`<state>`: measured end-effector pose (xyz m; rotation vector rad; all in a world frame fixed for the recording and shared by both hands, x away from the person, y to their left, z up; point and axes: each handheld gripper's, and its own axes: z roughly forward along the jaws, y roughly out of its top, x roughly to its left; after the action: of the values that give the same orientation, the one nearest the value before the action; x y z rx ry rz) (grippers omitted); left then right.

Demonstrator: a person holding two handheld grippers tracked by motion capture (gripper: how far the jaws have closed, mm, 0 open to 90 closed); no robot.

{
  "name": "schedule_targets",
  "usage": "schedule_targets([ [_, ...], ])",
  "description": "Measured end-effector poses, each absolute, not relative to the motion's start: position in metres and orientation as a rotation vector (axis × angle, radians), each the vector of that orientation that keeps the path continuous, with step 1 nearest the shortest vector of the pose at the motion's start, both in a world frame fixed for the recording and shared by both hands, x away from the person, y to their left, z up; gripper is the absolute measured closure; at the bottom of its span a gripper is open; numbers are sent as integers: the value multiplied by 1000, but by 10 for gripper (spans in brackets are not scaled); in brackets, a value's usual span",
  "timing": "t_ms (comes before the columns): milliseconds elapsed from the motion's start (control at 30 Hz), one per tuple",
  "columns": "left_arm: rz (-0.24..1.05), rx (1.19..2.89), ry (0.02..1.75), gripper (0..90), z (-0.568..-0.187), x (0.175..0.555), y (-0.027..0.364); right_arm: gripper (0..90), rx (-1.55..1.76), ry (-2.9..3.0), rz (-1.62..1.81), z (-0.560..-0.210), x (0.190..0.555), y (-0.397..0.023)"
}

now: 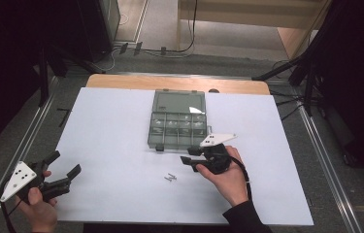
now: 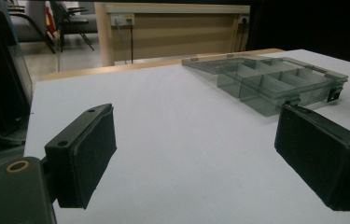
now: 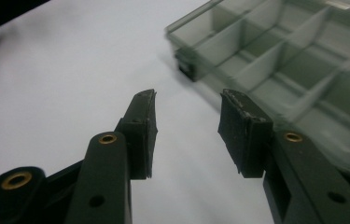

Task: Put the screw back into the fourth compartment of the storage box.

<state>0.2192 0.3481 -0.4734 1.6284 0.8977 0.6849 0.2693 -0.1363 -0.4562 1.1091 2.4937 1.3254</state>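
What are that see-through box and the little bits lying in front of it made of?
The compartment box looks like smoky, translucent plastic: you can see its dividers through the glossy walls. The small grey pieces on the white table look like metal, maybe screws, but they are too small to tell for sure.

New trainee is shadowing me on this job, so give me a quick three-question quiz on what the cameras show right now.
1. True or false: the compartment box has its lid open.
2. What lies on the white table just left of the right gripper?
3. Which gripper stands wider open: A left gripper, B right?

Key
1. True
2. A few small screws
3. A; nothing is between either gripper's pads.
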Motion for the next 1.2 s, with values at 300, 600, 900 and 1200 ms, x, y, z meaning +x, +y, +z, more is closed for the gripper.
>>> schedule_targets([
  [300, 685, 1627, 892, 127, -473, 218, 347, 623, 1123, 2602, 1248, -466, 276, -113],
  [600, 686, 1623, 895, 127, -473, 218, 348, 753, 1151, 2684, 1145, -476, 281, -95],
  [900, 685, 1628, 888, 127, -473, 219, 347, 773, 1132, 2778, 955, -485, 281, -80],
  [1200, 684, 1626, 888, 127, -473, 218, 347, 807, 1109, 2817, 910, -489, 280, -71],
])
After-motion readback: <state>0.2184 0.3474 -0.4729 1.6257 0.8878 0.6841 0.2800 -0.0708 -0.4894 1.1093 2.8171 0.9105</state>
